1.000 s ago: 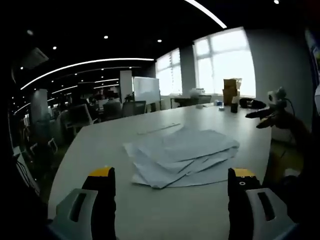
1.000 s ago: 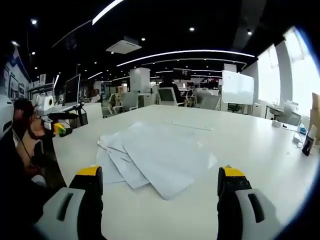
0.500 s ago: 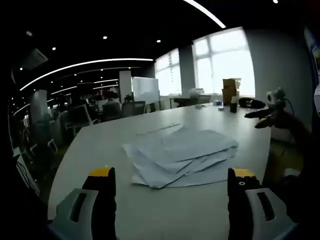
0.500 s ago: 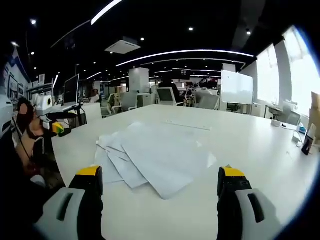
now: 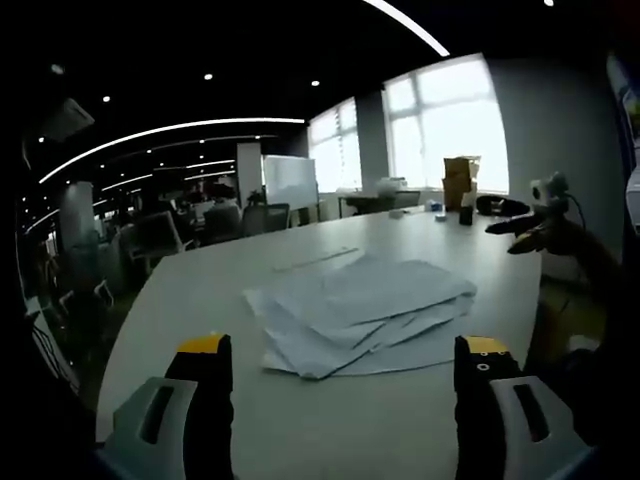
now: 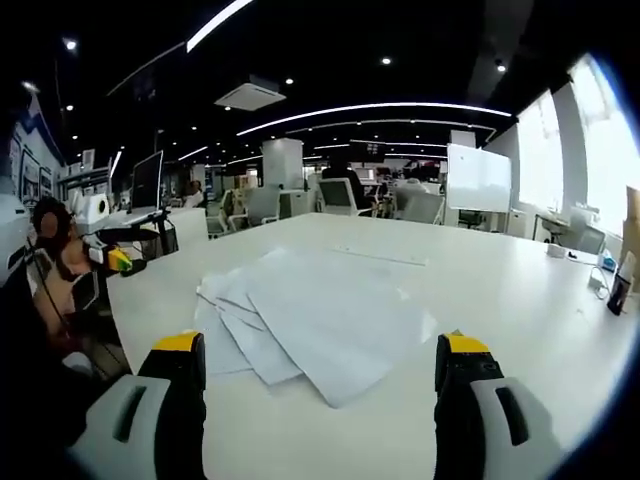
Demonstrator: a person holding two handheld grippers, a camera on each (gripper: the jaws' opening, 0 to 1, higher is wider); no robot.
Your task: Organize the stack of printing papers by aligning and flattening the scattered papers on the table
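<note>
A loose, fanned-out stack of white printing papers (image 5: 360, 315) lies on the white table (image 5: 200, 300), its sheets skewed at several angles. My left gripper (image 5: 340, 365) hovers open just short of the stack, jaws wide apart with nothing between them. In the right gripper view the same papers (image 6: 315, 315) spread ahead of my right gripper (image 6: 318, 365), which is also open and empty. The right gripper (image 5: 520, 225) shows at the right edge of the left gripper view, and the left gripper (image 6: 115, 250) shows at the left of the right gripper view.
A long thin strip (image 6: 380, 255) lies on the table beyond the papers. A dark bottle (image 5: 467, 213) and a cardboard box (image 5: 460, 180) stand at the table's far end near the windows. Office chairs, desks and a whiteboard (image 6: 478, 178) fill the room behind.
Both views have shifted only slightly. The papers lie as before and both grippers stay open.
</note>
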